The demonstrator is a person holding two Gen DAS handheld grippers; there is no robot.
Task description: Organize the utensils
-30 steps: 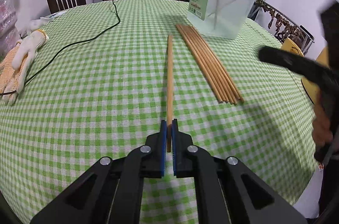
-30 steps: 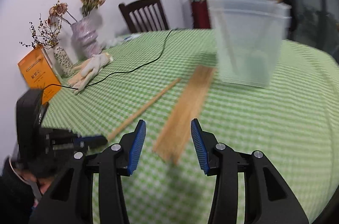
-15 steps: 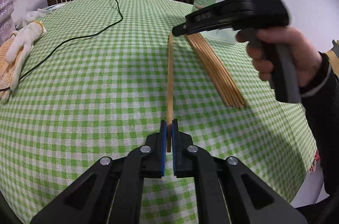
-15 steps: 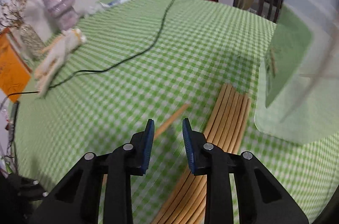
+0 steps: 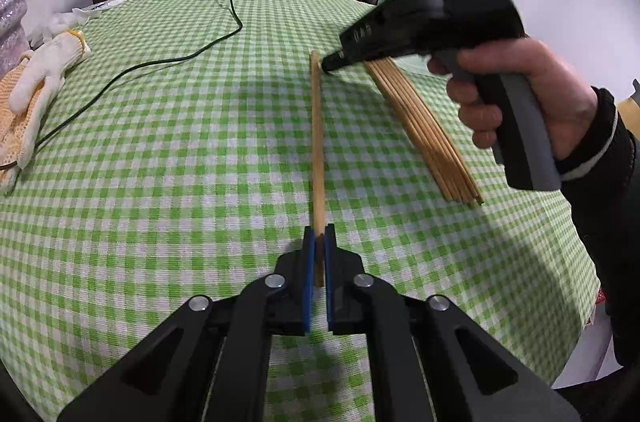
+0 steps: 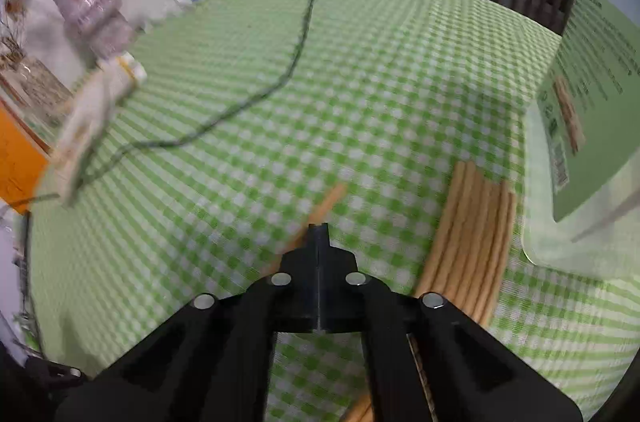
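My left hand-held gripper [image 5: 318,254] grips the near end of a lone chopstick [image 5: 317,142] lying mid-tabletop [image 5: 160,162], while my right hand-held gripper [image 5: 326,65], jaws just clenched empty, hovers at its far end.

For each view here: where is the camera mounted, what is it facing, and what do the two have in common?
Left wrist: sits on the left gripper, faces along the single chopstick it clamps; right gripper and hand show.
Right wrist: sits on the shut right gripper, looks down at the tablecloth.
Shared: single chopstick, chopstick bundle, cable.
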